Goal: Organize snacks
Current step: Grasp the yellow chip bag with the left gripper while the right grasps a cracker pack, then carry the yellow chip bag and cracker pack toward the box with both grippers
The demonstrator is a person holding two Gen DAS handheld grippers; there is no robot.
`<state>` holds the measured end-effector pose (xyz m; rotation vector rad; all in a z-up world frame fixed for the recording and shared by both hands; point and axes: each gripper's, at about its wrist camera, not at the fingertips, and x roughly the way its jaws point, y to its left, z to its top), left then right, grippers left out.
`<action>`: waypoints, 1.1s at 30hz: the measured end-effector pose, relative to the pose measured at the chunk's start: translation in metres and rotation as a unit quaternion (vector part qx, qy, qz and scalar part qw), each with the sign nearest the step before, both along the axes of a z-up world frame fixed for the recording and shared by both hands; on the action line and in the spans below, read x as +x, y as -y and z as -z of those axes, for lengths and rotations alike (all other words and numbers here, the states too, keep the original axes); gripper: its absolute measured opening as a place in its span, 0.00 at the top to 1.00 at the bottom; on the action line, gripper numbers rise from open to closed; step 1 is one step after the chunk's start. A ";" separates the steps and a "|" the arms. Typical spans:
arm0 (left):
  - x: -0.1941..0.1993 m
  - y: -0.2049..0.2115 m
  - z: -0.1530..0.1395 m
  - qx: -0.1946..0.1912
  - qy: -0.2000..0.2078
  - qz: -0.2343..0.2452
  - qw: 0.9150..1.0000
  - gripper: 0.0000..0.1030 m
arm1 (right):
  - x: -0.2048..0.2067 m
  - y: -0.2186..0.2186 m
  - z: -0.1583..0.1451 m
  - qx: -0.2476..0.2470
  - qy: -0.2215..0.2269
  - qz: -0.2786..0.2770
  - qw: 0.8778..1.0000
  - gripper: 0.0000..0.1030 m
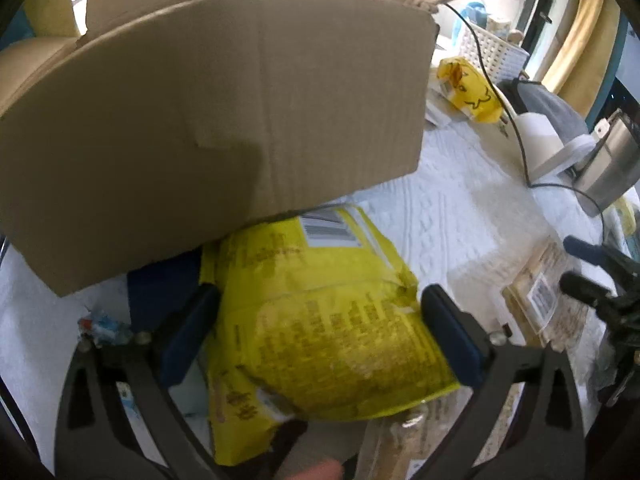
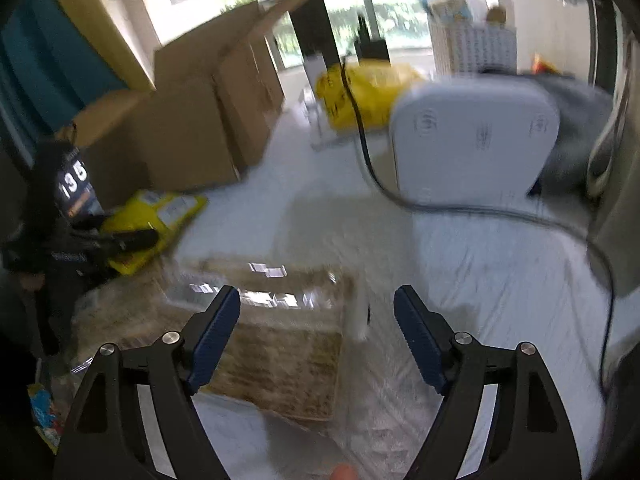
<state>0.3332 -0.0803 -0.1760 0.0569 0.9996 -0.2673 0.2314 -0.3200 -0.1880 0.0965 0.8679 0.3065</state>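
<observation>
**Yellow snack bag between the left fingers, right fingers spread over a clear pack**

In the left wrist view, the left hand-held gripper [image 1: 320, 336] has its two blue-padded fingers on either side of a crinkled yellow snack bag [image 1: 320, 320]. Both pads touch the bag's edges — it looks pinched between them. The bag's far end, with a white barcode label, slips under the near wall of a large cardboard box [image 1: 216, 120] that fills the upper half of the view, its top flaps open. Everything sits on a white textured cloth [image 1: 460, 216] over the desk. To the right lies a clear pack of pale brown snacks [image 1: 540, 300], and the right hand-held gripper's dark fingers reach in beside it.

In the right wrist view, which is blurred, the right hand-held gripper [image 2: 318, 336] has its fingers spread apart, holding nothing, hovering above that clear pack. Farther back lie a second yellow bag [image 2: 368, 92], a white rounded appliance [image 2: 472, 140] and a black cable [image 2: 400, 192] — the cable curves across the cloth. A white woven basket [image 2: 472, 48] stands behind them.
</observation>
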 end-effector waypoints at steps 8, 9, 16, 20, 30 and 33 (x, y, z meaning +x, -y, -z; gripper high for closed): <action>-0.007 0.013 0.001 0.014 0.010 0.038 0.999 0.08 | -0.005 -0.008 0.003 0.027 -0.011 -0.004 1.000 0.20; -0.009 0.015 0.000 0.012 0.013 0.042 0.999 0.11 | -0.005 -0.008 0.003 0.028 -0.011 -0.001 1.000 0.20; -0.020 0.023 -0.007 0.027 0.040 0.067 0.997 0.21 | -0.005 -0.016 0.000 0.028 0.004 0.022 0.999 0.48; -0.021 0.014 -0.011 0.005 0.041 0.066 0.997 0.27 | -0.007 -0.006 -0.003 0.054 0.010 0.033 0.998 0.73; -0.040 0.003 -0.028 -0.043 0.045 0.073 0.995 0.28 | -0.019 -0.028 -0.058 -0.016 0.106 0.013 0.994 0.85; -0.048 -0.002 -0.036 -0.053 0.050 0.078 0.994 0.28 | -0.019 -0.037 -0.078 -0.038 0.135 0.008 0.990 0.87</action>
